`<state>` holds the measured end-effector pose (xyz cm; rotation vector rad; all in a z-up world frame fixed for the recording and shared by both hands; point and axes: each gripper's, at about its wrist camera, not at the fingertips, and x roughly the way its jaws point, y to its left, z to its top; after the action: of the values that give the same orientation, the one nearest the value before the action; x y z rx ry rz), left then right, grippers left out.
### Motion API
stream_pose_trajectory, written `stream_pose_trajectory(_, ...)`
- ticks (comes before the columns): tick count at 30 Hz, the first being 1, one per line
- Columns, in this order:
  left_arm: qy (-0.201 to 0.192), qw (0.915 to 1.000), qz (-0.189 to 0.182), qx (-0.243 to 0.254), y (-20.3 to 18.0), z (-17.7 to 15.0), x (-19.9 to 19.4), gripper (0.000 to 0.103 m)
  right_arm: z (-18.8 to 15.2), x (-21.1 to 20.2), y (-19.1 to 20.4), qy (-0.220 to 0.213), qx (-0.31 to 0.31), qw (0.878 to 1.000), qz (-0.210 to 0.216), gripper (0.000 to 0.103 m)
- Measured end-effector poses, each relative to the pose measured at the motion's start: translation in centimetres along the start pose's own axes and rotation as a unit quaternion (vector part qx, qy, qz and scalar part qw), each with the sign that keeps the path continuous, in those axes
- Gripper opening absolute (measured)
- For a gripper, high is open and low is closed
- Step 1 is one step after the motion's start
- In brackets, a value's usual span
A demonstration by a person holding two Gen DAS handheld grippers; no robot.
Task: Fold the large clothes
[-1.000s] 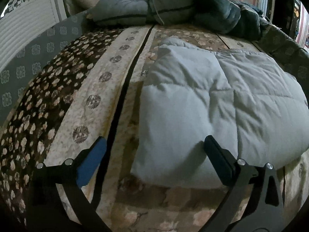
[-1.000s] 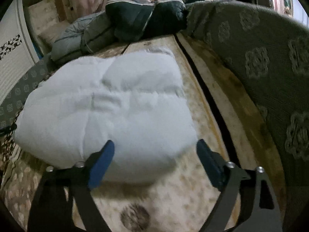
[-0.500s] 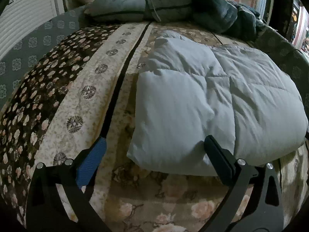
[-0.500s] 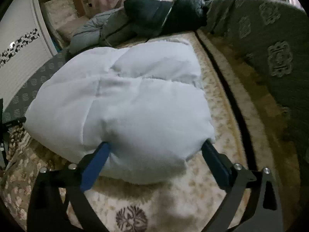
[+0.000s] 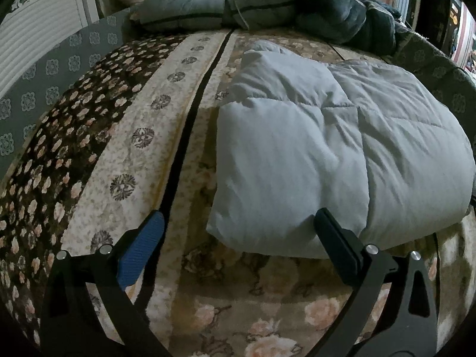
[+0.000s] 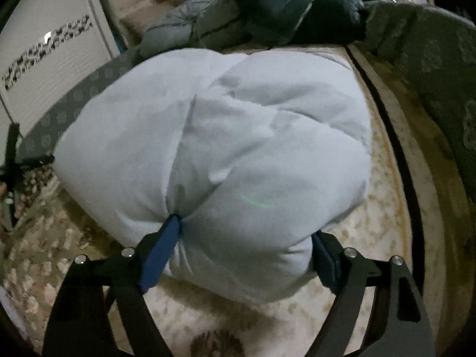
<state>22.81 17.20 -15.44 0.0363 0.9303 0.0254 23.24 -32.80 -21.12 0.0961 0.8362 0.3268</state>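
A pale blue-white puffy quilted garment (image 5: 342, 148) lies folded on a floral bedspread (image 5: 119, 154). In the left wrist view my left gripper (image 5: 235, 229) is open, just short of the garment's near left corner, its right finger touching the front edge. In the right wrist view the garment (image 6: 238, 148) fills the middle. My right gripper (image 6: 247, 238) is open wide, with the garment's near bulging edge between its fingers; the blue-padded left finger (image 6: 166, 244) presses into a crease. The other gripper shows at the far left edge (image 6: 12, 163).
A heap of dark and grey padded bedding or jackets (image 5: 267, 3) lies at the head of the bed. A white panelled headboard or wall (image 5: 35, 38) stands at the left. A grey patterned border (image 6: 440, 74) runs along the right side of the bed.
The right gripper has pushed forward so the garment's near edge now sits between its fingers and bulges up. The left gripper has backed off slightly and sits at the near left corner.
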Motion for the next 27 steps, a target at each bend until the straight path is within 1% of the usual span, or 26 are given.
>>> stream_pose_trajectory(2,0.002,1.0,0.002,0.002,0.1,-0.1,-0.1,0.1,0.1,0.5,0.2,0.005,-0.001,1.0,-0.003,0.081)
stream_pose_trajectory(3,0.004,1.0,0.0,0.002,0.2,-0.3,-0.2,0.1,0.2,0.5,0.4,0.006,-0.005,1.0,-0.006,0.076)
stream_pose_trajectory(4,0.006,1.0,-0.002,0.001,0.3,-0.4,-0.2,0.1,0.1,0.4,0.6,0.006,-0.008,1.0,-0.009,0.075)
stream_pose_trajectory(5,0.009,0.9999,-0.008,-0.001,0.4,-0.6,-0.2,0.1,-0.1,0.2,0.7,0.005,-0.008,1.0,-0.011,0.071)
stream_pose_trajectory(6,0.014,0.9997,-0.018,-0.002,0.5,-0.8,-0.1,0.1,-0.2,0.2,0.7,0.007,-0.005,1.0,-0.012,0.071)
stream_pose_trajectory(8,0.02,0.9991,-0.037,0.002,0.3,-1.2,0.1,0.1,-0.5,0.2,0.8,0.009,-0.002,1.0,-0.014,0.071)
stream_pose_trajectory(10,0.021,0.9984,-0.05,0.018,-0.2,-1.4,0.3,0.1,-0.4,0.2,0.7,0.011,0.001,1.0,-0.016,0.071)
stream_pose_trajectory(14,0.011,0.9978,-0.039,0.053,-1.4,-1.2,1.0,0.1,-0.3,0.1,0.8,0.016,0.003,1.0,-0.019,0.072)
stream_pose_trajectory(15,0.011,0.9975,-0.045,0.054,-1.5,-1.0,1.3,0.1,-0.2,0.2,0.8,0.017,0.003,1.0,-0.019,0.072)
stream_pose_trajectory(17,0.014,0.996,-0.075,0.047,-1.5,-0.4,2.0,0.1,-0.1,0.2,0.7,0.02,0.003,1.0,-0.02,0.072)
stream_pose_trajectory(19,0.016,0.9947,-0.092,0.043,-1.8,0.1,2.5,0.1,0.0,0.2,0.7,0.022,0.005,1.0,-0.02,0.072)
stream_pose_trajectory(24,0.013,0.9936,-0.1,0.052,-3.0,1.1,4.1,0.1,0.1,0.1,0.7,0.025,0.008,0.999,-0.018,0.072)
stream_pose_trajectory(27,0.03,0.9917,-0.117,0.045,-3.8,1.7,5.5,0.1,0.3,0.2,0.7,0.027,0.009,0.999,-0.019,0.072)
